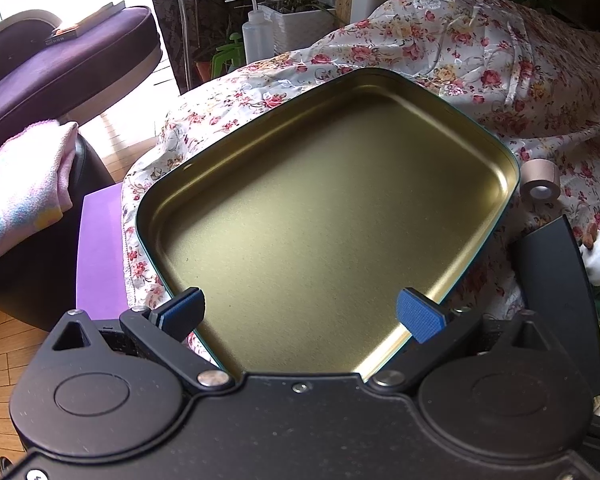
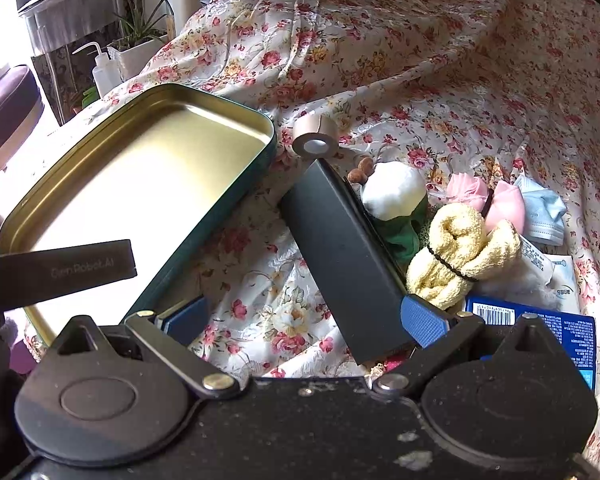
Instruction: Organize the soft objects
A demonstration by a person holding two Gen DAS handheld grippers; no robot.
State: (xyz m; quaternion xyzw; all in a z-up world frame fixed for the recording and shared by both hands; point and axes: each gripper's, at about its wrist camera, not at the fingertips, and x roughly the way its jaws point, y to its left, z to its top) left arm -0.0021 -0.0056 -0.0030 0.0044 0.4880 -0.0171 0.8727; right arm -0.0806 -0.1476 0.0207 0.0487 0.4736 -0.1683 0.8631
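Note:
An empty tin tray (image 1: 320, 208), gold inside and dark green outside, lies on the floral cloth. My left gripper (image 1: 300, 312) hovers open over its near edge, nothing between the blue pads. In the right wrist view the tray (image 2: 140, 184) sits to the left. My right gripper (image 2: 304, 316) is open above the cloth. To its right lie soft things: a yellow rolled towel (image 2: 460, 252) tied with a black band, a white plush (image 2: 396, 192), pink pieces (image 2: 484, 196) and a blue face mask (image 2: 544, 208).
A long black box (image 2: 340, 256) slants between tray and soft pile, its near end beside my right pad. A tape roll (image 2: 314, 142) sits behind it. A blue packet (image 2: 540, 320) lies near right. A pink towel (image 1: 24, 184) rests on a dark stool at left.

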